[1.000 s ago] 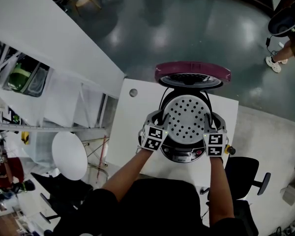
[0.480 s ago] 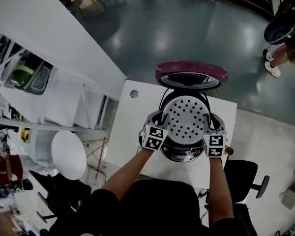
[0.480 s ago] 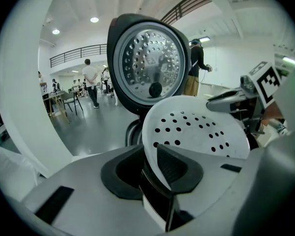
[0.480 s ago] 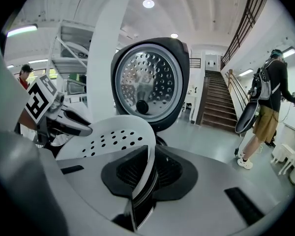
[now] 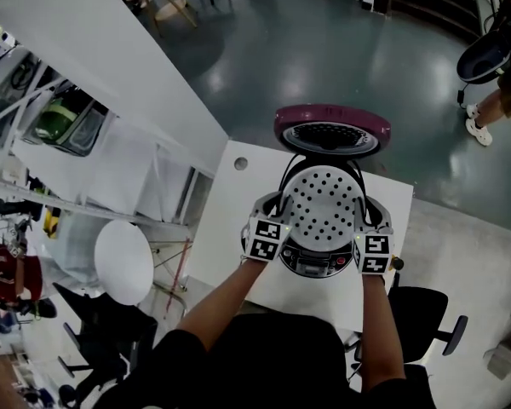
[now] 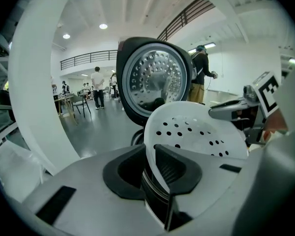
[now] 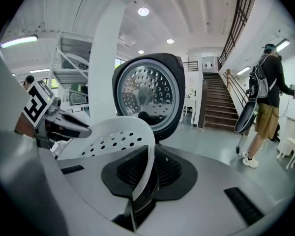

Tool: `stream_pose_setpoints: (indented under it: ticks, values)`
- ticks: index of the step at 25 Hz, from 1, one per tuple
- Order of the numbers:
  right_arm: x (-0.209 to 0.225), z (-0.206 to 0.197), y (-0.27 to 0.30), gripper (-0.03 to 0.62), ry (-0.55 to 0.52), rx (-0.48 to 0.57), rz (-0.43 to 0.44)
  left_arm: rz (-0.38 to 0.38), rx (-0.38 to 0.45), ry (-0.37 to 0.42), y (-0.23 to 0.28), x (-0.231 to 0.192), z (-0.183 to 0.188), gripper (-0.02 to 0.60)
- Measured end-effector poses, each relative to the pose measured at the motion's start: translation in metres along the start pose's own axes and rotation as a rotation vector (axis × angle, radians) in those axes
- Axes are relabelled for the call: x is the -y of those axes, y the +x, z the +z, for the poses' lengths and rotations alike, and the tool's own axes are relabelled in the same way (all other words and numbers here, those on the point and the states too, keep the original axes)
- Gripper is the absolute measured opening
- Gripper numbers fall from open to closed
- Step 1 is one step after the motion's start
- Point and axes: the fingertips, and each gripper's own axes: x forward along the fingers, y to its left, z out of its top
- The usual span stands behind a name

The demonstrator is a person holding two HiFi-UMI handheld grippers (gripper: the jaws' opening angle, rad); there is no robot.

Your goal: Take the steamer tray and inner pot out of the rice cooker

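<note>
While the person's two forearms [image 5: 226, 301] reach out over the near edge of the white counter [image 5: 226, 228], each holds a gripper at one side of the rice cooker [image 5: 317, 267]. The left gripper [image 6: 156, 173] has just been closing its jaws, and the thin white rim of the steamer tray [image 5: 324, 204] runs between its dark pads, which pinch it. The right gripper [image 7: 145, 173] is likewise clamped on the opposite rim, its pads nearly together with only the plastic edge between them. The tray, round, white and dotted with holes, sits level between the two grippers, directly over the cooker's mouth and in front of the handle loop.

Compared with a second ago, both grippers hold the same spots on the rim and the tray covers the same part of the cooker; from above, any lift is too slight to judge. The head view itself has swung a little, so the shelving at left shows more.

Behind the tray the maroon lid [image 5: 332, 129] stands open and upright, its perforated metal inner plate facing the grippers. Right of the counter stands a black office chair [image 5: 426, 301]. Beyond lies the grey polished floor [image 5: 324, 41], where a person [image 7: 265, 102] in shorts stands at the far right.
</note>
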Motion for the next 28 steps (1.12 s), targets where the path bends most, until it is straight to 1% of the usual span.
stream_pose_setpoints:
  ticks: [6, 9, 12, 16, 20, 28]
  values:
    - [-0.002, 0.028, -0.016, 0.029, -0.006, 0.061, 0.034, 0.055, 0.062, -0.032, -0.030, 0.002, 0.022, 0.052]
    - [-0.017, 0.052, -0.017, 0.028, -0.020, 0.102, 0.057, 0.083, 0.107, -0.056, -0.050, -0.015, 0.035, 0.048]
    - [-0.042, 0.073, -0.017, 0.028, -0.038, 0.129, 0.074, 0.101, 0.148, -0.077, -0.074, -0.037, 0.040, 0.046]
    - [-0.075, 0.087, -0.020, 0.028, -0.052, 0.140, 0.082, 0.106, 0.174, -0.105, -0.096, -0.061, 0.034, 0.043]
    - [-0.106, 0.095, -0.017, 0.028, -0.050, 0.134, 0.067, 0.093, 0.191, -0.124, -0.110, -0.089, 0.027, 0.041]
    - [-0.190, 0.098, -0.004, 0.028, -0.036, 0.099, 0.050, 0.059, 0.192, -0.132, -0.142, -0.158, -0.009, 0.040]
